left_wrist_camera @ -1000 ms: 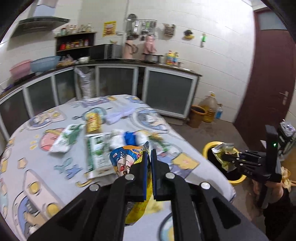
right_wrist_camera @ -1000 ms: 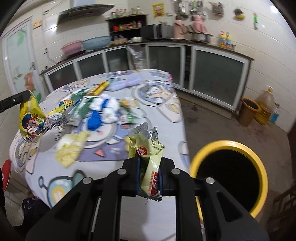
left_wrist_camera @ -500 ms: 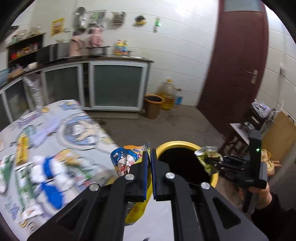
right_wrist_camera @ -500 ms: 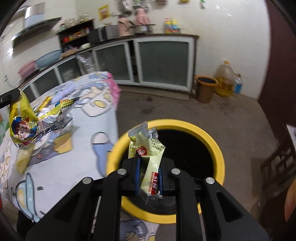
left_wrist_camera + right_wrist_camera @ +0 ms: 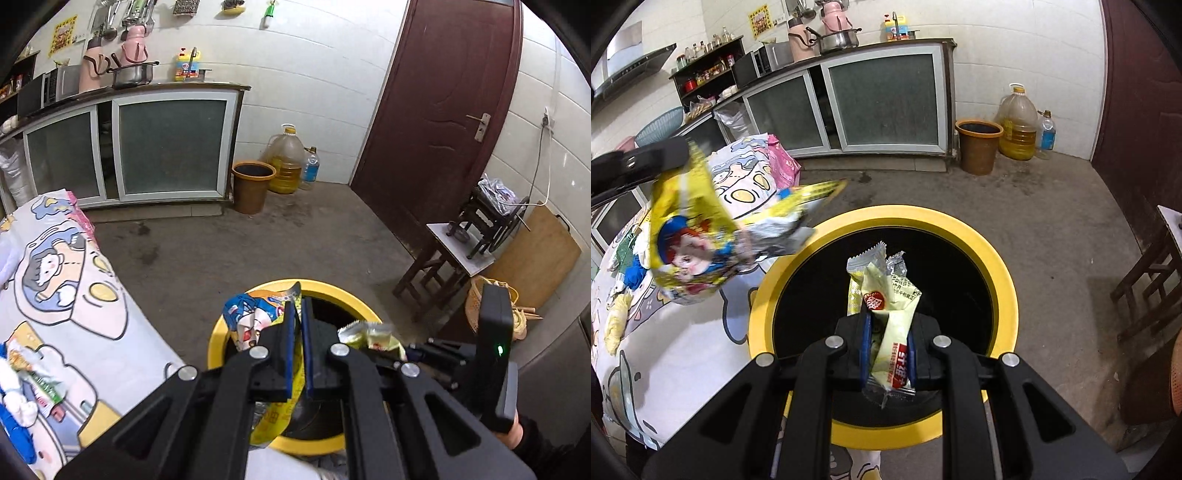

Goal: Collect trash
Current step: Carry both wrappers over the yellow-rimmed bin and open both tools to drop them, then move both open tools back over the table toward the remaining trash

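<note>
Both grippers have swung away from the table since the earlier frames, and now they hang over the yellow bin (image 5: pixel 882 221), which fills the lower middle of both views.

Left gripper (image 5: pixel 299 354): its two fingers are pressed together on a yellow snack bag (image 5: pixel 258 317) with a cartoon face. In the left wrist view the bag sticks out to the left of the fingers, in front of the bin's near rim. In the right wrist view the same bag (image 5: pixel 701 236) appears blurred at the left of the frame, hanging from the left gripper (image 5: pixel 639 162) above the edge of the table (image 5: pixel 683 350) and just beside the bin's left rim.

Right gripper (image 5: pixel 888 347): its fingers are clamped on a pale yellow wrapper (image 5: pixel 886 295), which stands upright over the black inside of the bin. In the left wrist view this wrapper (image 5: pixel 369 334) shows at the lower right of centre, over the bin (image 5: pixel 332 291).

On the cartoon tablecloth at the left edge of both views, more wrappers (image 5: pixel 37 376) lie spread. A brown bucket (image 5: pixel 979 146) and an oil jug (image 5: pixel 1019 122) stand by the cabinet in the upper right.
</note>
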A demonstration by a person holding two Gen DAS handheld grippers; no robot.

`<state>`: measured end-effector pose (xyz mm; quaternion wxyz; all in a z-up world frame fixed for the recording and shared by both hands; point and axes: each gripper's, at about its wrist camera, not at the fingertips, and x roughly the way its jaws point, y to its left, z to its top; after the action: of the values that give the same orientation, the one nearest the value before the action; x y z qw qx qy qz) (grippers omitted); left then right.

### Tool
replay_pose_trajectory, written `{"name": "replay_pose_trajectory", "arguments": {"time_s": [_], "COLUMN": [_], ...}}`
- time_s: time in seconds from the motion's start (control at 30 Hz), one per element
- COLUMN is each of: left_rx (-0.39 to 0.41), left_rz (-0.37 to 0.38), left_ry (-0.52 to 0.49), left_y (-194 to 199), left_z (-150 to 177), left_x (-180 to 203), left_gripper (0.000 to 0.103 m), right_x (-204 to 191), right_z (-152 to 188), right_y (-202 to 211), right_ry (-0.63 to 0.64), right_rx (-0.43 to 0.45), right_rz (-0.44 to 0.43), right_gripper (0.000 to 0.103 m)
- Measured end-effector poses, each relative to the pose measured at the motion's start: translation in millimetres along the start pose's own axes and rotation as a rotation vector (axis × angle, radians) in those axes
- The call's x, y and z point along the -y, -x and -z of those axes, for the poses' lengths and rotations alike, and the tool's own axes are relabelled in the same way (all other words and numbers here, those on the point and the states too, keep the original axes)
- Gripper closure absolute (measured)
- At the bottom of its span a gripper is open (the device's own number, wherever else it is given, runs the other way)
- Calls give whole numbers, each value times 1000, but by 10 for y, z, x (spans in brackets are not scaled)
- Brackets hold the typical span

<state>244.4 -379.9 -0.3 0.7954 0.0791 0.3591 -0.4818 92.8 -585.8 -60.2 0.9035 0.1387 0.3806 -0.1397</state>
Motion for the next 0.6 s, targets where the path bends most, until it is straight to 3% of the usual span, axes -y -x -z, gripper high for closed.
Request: {"name": "replay_pose_trajectory", "arguments": {"time_s": [0.17, 0.2, 0.23, 0.27, 0.3, 0.33, 0.53, 0.6], "left_rx": [2, 2, 2, 8, 23, 43, 113, 137], "left_rz": [3, 5, 11, 3, -18, -34, -115, -141], "left_ry": [12, 18, 27, 39, 47, 52, 68, 66], "left_y": [-201, -214, -231, -245, -236, -210, 95, 235], "left_z": [-89, -102, -115, -120, -119, -109, 9, 81], "left_x": [76, 80, 76, 59, 56, 46, -86, -122], "left_gripper": [99, 95, 82, 70, 41, 24, 9, 8], "right_x": [33, 44, 58, 69, 79, 102, 210, 244], "right_z": [21, 15, 24, 22, 28, 38, 132, 190], "right_y": [-60, -78, -94, -106, -106, -96, -18, 29], "right_ry": [-6, -11, -11, -13, -17, -24, -49, -64], "right_rx": [-16, -18, -26, -26, -25, -23, -24, -17], "right_rz": [2, 6, 13, 24, 30, 28, 80, 88], "right_gripper": [85, 83, 78, 64, 54, 42, 42, 42]}}
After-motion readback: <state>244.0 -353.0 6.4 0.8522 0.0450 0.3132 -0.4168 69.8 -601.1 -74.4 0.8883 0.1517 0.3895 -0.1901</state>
